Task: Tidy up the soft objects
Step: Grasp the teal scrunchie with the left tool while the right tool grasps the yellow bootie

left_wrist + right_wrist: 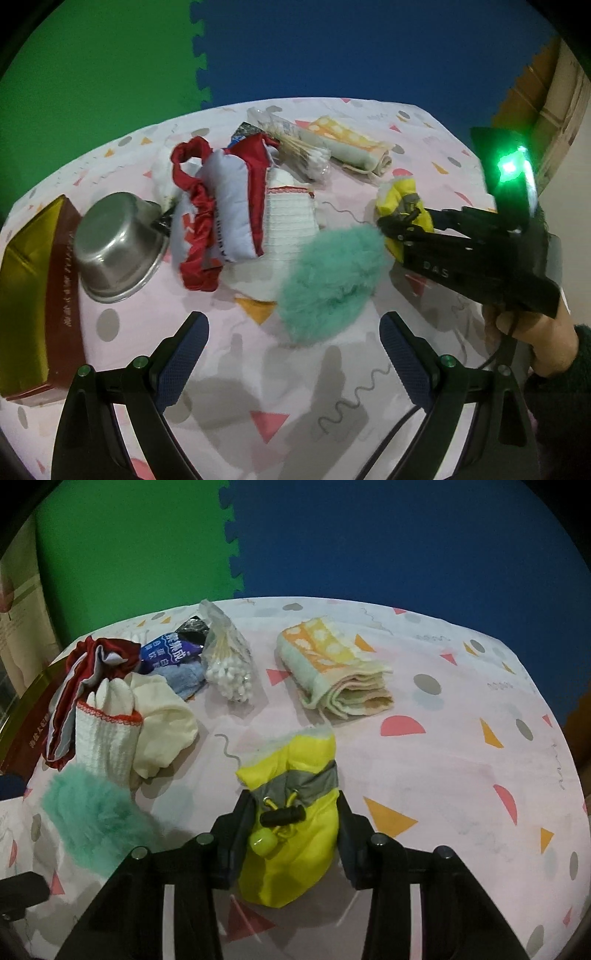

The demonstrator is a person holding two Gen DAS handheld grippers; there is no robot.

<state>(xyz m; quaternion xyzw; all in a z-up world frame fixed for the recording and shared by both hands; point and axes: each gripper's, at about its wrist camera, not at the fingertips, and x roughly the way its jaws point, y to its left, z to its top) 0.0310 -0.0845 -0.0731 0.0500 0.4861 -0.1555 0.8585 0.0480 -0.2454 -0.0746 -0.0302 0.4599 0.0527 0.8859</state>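
My right gripper is shut on a yellow pouch with a grey band and a black cord lock, held just above the cloth; it also shows in the left wrist view. My left gripper is open and empty, just short of a teal fluffy piece, which also shows in the right wrist view. A red and white padded item, a white knit glove, a cream cloth and a folded yellow-orange towel lie on the table.
A steel pot lies upside down beside a red and gold box at the left. A bag of cotton swabs and a blue packet lie at the back. The pink patterned tablecloth covers the table.
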